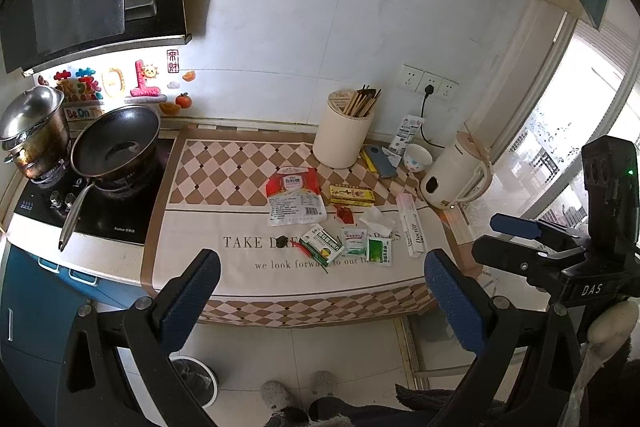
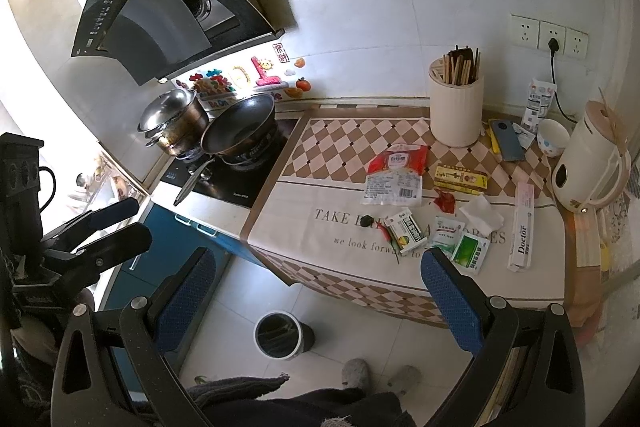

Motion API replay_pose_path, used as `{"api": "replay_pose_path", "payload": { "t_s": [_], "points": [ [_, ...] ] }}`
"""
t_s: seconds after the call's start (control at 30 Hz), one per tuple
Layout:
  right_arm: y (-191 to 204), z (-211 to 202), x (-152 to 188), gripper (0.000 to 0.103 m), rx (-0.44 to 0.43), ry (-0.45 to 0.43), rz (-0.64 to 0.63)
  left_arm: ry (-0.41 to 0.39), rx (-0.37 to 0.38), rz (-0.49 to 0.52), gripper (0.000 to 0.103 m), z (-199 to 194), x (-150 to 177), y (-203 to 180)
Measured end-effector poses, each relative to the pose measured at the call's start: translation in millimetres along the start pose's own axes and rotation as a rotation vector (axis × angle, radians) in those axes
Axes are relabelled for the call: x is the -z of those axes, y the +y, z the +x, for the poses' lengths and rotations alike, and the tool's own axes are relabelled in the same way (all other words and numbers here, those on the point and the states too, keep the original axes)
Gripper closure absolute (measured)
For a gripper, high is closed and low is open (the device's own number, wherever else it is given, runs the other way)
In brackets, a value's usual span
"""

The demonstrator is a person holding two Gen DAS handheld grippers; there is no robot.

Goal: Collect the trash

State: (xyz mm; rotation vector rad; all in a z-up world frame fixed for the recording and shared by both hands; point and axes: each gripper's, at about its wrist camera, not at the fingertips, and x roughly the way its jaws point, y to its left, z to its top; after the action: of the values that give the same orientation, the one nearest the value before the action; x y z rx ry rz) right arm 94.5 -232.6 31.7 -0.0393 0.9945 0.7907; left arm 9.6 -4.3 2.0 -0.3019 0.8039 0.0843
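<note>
Now both hand-held grippers, left (image 1: 322, 293) and right (image 2: 316, 287), spread wide, empty, seemingly above floor before the littered counter (image 1: 256, 279)

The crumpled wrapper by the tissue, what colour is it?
Red wrapper, clearest in the right wrist view.

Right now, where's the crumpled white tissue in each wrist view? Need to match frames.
Left wrist: crumpled white tissue sits right of centre on the cloth, between the red wrapper and the long Doctor box.
Right wrist: tissue lies right of centre, again between red wrapper and Doctor box.
Shared landmark: the cream chopstick holder, behind the litter in both.
</note>
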Motion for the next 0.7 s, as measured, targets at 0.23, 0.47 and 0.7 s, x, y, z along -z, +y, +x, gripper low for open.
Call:
{"api": "replay_pose_path", "payload": {
  "t_s": [0.23,0.47,0.7],
  "points": [
    [1.0,-1.5,-0.1,0.000,0.002,-0.002,-0.001,0.001,0.000,0.000,0.000,0.0,-0.5,-0.5],
    [2.1,-2.7,1.3,0.000,0.003,-0.004,-0.002,0.000,0.000,0.001,0.000,-0.3,-2.0,-1.7],
    [-0.6,-3.7,-1.0,0.000,0.004,-0.006,-0.004,-0.001,0.000,0.001,0.000,-0.3,-1.9,-1.7]
  ]
}}
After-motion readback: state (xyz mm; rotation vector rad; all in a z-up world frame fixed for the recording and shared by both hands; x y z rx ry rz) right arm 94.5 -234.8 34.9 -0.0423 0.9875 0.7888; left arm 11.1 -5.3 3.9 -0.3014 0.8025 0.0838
